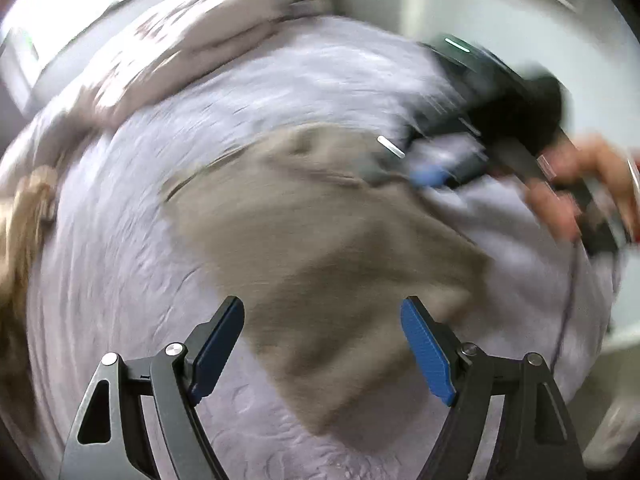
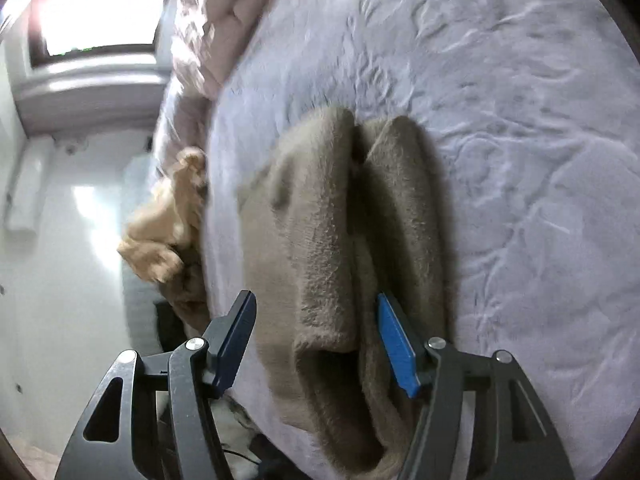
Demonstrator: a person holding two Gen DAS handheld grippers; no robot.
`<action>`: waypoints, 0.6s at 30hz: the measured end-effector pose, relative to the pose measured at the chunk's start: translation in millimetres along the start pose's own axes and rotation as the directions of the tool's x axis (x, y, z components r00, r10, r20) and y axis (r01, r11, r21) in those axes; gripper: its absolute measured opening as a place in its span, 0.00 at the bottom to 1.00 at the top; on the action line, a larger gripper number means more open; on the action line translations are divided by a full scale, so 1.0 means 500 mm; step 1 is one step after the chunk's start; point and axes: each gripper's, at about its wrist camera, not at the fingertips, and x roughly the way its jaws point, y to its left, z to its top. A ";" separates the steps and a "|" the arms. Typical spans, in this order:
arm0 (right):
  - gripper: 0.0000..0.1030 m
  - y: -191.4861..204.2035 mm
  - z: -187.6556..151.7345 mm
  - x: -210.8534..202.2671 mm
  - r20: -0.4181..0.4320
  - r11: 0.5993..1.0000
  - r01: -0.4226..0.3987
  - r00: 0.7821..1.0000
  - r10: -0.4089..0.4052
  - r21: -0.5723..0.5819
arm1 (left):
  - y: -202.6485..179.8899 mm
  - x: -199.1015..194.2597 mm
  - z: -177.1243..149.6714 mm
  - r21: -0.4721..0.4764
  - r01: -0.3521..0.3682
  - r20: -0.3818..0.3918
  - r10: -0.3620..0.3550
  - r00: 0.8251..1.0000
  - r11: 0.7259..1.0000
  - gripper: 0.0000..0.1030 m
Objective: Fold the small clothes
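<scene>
A small taupe fleece garment (image 1: 320, 248) lies on the pale lilac bedspread (image 1: 120, 248). In the left wrist view it spreads flat, blurred by motion. My left gripper (image 1: 322, 312) is open above its near part, holding nothing. My right gripper (image 1: 404, 168) shows at the garment's far right corner, held by a hand (image 1: 580, 196). In the right wrist view the garment (image 2: 320, 240) lies in two folded ridges. My right gripper (image 2: 316, 312) is open, its fingers on either side of the left ridge, with fabric between them.
A pink quilt (image 1: 168, 44) is bunched at the far side of the bed, also in the right wrist view (image 2: 224, 20). A tan plush item (image 2: 168, 224) lies at the bed's left edge. A window (image 2: 100, 8) and a white wall lie beyond.
</scene>
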 end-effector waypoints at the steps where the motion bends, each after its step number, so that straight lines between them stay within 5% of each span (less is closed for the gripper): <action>1: 0.48 0.004 0.007 0.019 -0.025 0.998 0.059 0.998 -0.059 -0.009 | 0.035 0.016 0.012 -0.076 -0.016 -0.025 0.014 1.000 0.997 0.79; 4: 0.15 0.028 0.009 0.043 -0.031 0.991 0.130 0.991 -0.131 -0.041 | 0.117 0.036 0.036 -0.217 -0.081 -0.050 0.072 0.996 0.973 0.79; 7: 0.15 0.075 -0.014 0.002 0.033 0.990 0.084 0.996 -0.080 -0.112 | 0.157 0.044 0.045 -0.270 -0.098 -0.049 0.088 0.995 0.958 0.81; 9: 0.15 0.083 -0.039 -0.017 0.055 0.990 0.087 0.995 -0.081 -0.114 | 0.168 0.067 0.036 -0.290 -0.100 -0.087 0.078 0.993 0.952 0.95; 12: 0.15 0.046 -0.056 0.006 0.030 0.974 0.210 0.978 -0.208 -0.090 | 0.165 0.125 0.030 -0.321 -0.128 -0.175 0.074 0.982 0.938 0.95; 15: 0.22 -0.009 -0.062 0.027 0.018 0.983 0.185 0.982 -0.185 0.006 | 0.158 0.133 0.031 -0.326 -0.142 -0.164 0.092 0.982 0.935 0.95; 18: 0.50 0.004 -0.067 -0.008 0.073 0.989 0.147 0.986 -0.149 0.030 | 0.156 0.121 0.036 -0.320 -0.112 -0.146 0.068 0.987 0.941 0.95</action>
